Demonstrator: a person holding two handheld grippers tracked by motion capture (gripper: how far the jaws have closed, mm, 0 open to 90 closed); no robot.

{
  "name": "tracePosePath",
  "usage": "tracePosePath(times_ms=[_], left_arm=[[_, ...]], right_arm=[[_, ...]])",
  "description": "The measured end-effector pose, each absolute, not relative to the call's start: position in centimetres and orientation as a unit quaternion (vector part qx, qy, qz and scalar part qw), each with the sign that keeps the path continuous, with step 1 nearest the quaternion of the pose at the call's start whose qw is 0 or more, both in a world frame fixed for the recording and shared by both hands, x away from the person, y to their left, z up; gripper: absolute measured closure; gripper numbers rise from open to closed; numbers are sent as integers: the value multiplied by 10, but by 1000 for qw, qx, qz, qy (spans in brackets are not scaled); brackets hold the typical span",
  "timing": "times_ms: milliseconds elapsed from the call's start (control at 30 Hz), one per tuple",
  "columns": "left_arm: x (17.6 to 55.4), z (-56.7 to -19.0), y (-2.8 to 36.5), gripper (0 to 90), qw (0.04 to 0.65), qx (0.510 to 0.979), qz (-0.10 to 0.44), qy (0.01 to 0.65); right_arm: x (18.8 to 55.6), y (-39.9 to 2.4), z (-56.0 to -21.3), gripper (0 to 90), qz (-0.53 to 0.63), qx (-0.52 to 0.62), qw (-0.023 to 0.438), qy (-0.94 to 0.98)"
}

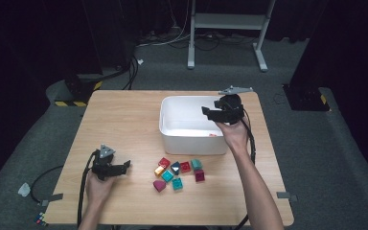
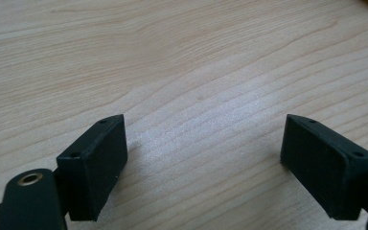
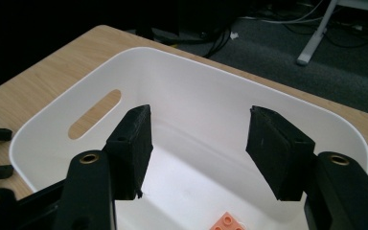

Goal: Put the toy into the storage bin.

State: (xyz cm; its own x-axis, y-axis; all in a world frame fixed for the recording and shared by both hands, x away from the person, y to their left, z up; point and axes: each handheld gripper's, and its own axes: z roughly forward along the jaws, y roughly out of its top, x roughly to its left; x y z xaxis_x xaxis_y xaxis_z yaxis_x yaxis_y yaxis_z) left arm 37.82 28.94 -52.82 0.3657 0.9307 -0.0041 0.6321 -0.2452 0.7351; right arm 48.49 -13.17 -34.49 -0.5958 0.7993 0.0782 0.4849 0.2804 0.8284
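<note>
White bin (image 1: 172,136) sits on the tabletop (image 1: 120,120) toward the far right, and inside it one orange block (image 3: 226,223) lies on the floor near the front wall; the right tool (image 3: 199,151) hangs over the bin's right side with its jaws apart and nothing between them. Loose blocks (image 1: 178,172) in red, gold, teal and magenta lie clustered on the tabletop just in front of the bin, outside it. Left tool (image 1: 124,165) rests at the near left, well apart from the blocks, jaws wide open over bare wood, holding nothing.
</note>
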Motion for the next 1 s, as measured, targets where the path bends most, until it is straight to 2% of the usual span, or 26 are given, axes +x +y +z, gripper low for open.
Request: tracePosePath(times_ms=[500, 1000], left_arm=[[378, -528, 289, 165, 334, 755, 224, 518], [378, -528, 289, 165, 332, 756, 225, 517]], right_arm=[[452, -158, -339, 423, 482, 405, 188, 754], [416, -178, -354, 405, 509, 391, 186, 744]])
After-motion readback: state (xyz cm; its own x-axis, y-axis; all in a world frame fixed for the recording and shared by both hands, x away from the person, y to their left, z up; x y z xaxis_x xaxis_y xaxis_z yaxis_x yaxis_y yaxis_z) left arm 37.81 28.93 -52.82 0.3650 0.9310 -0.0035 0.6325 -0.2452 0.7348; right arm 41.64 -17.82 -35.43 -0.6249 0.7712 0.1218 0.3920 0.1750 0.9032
